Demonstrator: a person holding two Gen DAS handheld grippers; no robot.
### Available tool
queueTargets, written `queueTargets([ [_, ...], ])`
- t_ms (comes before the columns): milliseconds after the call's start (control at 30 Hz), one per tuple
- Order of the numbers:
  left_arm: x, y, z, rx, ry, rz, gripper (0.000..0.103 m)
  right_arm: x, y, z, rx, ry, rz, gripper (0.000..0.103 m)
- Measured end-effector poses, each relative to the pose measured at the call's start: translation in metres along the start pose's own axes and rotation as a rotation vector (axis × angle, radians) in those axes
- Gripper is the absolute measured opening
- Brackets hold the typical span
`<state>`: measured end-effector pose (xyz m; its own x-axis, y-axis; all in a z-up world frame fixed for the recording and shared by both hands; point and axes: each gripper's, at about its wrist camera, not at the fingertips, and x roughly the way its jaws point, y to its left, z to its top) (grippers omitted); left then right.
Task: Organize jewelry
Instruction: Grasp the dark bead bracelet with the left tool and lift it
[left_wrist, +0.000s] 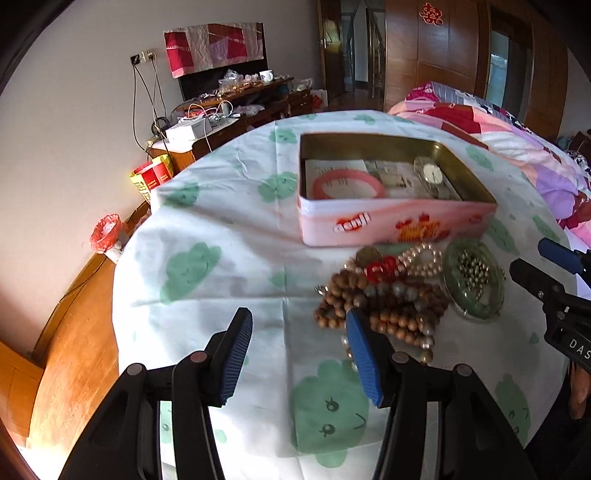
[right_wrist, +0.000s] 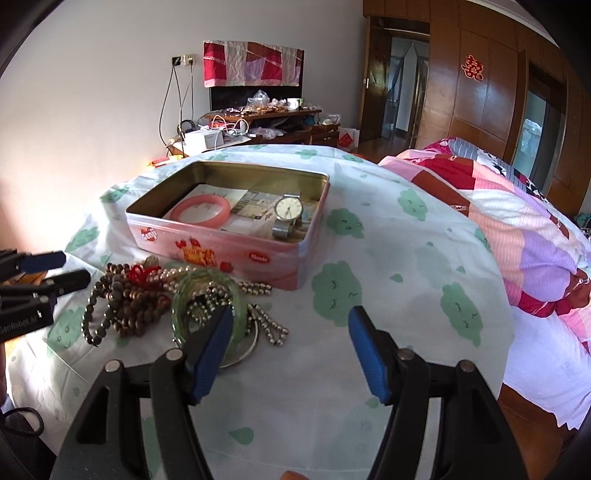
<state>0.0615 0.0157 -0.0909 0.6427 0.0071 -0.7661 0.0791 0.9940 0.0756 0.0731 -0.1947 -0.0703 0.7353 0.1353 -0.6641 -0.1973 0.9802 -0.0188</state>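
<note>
The left hand-held gripper (left_wrist: 299, 354) is spread apart and grasps nothing; its right pad sits just in front of the near edge of a heap of wooden beads (left_wrist: 384, 302), without pressing on them. The right hand-held gripper (right_wrist: 291, 350) is likewise released, with only bare cloth between its pads; its left pad lies in front of the green bangle (right_wrist: 207, 306), and whether it touches the bangle cannot be told.

Around both grippers spreads the counter (left_wrist: 221, 258), covered by a white cloth with green cloud prints. The loose jewelry lies bunched near the counter's near edge, just in front of the tin box: the wooden beads, a red knot charm (left_wrist: 380, 269), a pearl bracelet (left_wrist: 423, 258), and the green bangle with a chain of small metal balls (right_wrist: 266, 325) spilling through it.

Further in, toward the middle of the counter, the pink tin box (right_wrist: 229, 251) stands open. Inside it already lie a pink bangle (right_wrist: 201, 211) and a wristwatch (right_wrist: 288, 214), on top of some papers.

By this showing the job is partly done: two pieces are stowed, while the whole tangled heap is not yet in the box.
</note>
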Motion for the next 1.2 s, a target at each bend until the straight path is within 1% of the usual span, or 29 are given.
queueTargets([
  [133,-0.002,-0.006,-0.003,0.014,-0.011,-0.001,0.054,0.004,0.006,-0.006,-0.014,0.010,0.012,0.067],
  [367,0.001,-0.012,-0.009,0.034,0.003,-0.020,0.053,0.006,0.012,-0.011,-0.031,0.014,0.011,0.067],
  [400,0.002,-0.014,-0.009,0.041,0.002,-0.022,0.047,0.006,0.012,-0.012,-0.031,0.014,0.011,0.067],
  [433,0.004,-0.016,-0.010,0.045,0.012,-0.030,0.033,0.006,0.013,-0.012,-0.031,0.014,0.011,0.067],
  [500,0.005,-0.016,-0.011,0.042,0.017,-0.062,0.021,0.006,0.013,-0.013,-0.032,0.014,0.010,0.067],
  [533,0.004,-0.018,-0.011,0.050,0.013,-0.064,0.012,0.006,0.013,-0.013,-0.032,0.013,0.011,0.067],
  [567,0.003,-0.018,-0.011,0.054,0.011,-0.065,0.010,0.006,0.013,-0.012,-0.030,0.014,0.011,0.067],
  [700,-0.002,-0.013,-0.008,0.033,-0.011,-0.076,0.008,0.008,0.015,-0.015,-0.026,0.018,0.012,0.067],
  [767,-0.008,-0.010,-0.004,0.027,-0.034,-0.076,0.008,0.008,0.015,-0.015,-0.027,0.016,0.012,0.067],
  [1000,-0.026,0.000,0.006,0.016,-0.103,-0.049,0.008,0.006,0.011,-0.014,-0.015,-0.001,0.015,0.067],
  [1200,-0.031,0.000,0.013,0.021,-0.127,-0.052,0.008,0.009,0.008,-0.007,-0.005,-0.005,0.026,0.066],
])
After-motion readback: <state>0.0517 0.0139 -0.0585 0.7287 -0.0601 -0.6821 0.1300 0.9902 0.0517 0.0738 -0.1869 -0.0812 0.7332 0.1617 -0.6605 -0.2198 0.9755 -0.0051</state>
